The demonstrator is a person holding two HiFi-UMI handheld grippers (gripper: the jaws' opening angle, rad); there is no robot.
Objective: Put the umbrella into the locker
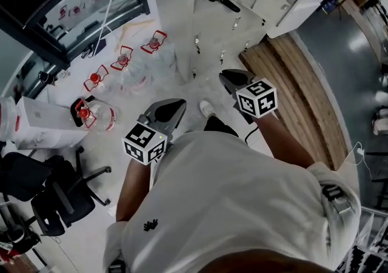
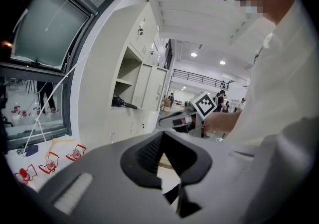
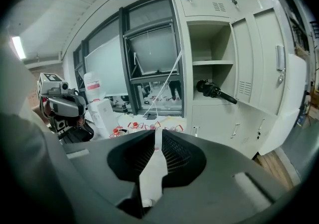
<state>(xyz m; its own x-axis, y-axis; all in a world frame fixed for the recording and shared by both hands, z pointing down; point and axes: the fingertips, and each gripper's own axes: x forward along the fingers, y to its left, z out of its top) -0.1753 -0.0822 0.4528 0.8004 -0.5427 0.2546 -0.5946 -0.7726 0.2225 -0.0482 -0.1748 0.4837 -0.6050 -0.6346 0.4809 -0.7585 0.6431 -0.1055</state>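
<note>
1. Two grippers are in view and neither carries anything. The left gripper (image 1: 176, 110) has its fingers (image 2: 149, 151) pressed together at the tips, with nothing between them.
2. The right gripper (image 1: 233, 79) has its fingers (image 3: 174, 156) nearly together. A thin slit shows between the tips, and it is empty.
3. The umbrella (image 3: 215, 91), black and folded, lies inside the locker (image 3: 212, 34). It rests on the floor of the open compartment, under the inner shelf (image 3: 212, 62). One end pokes out past the front edge, toward the open door (image 3: 251, 58).
4. Judgement: laid flat it rests steadily and cannot topple. The overhanging end may foul the door if the door is swung shut.
5. Both grippers are well apart from the locker, held near the person's body. Judgement: the placement looks done, and the grippers are held clear so nothing knocks the umbrella.
</note>
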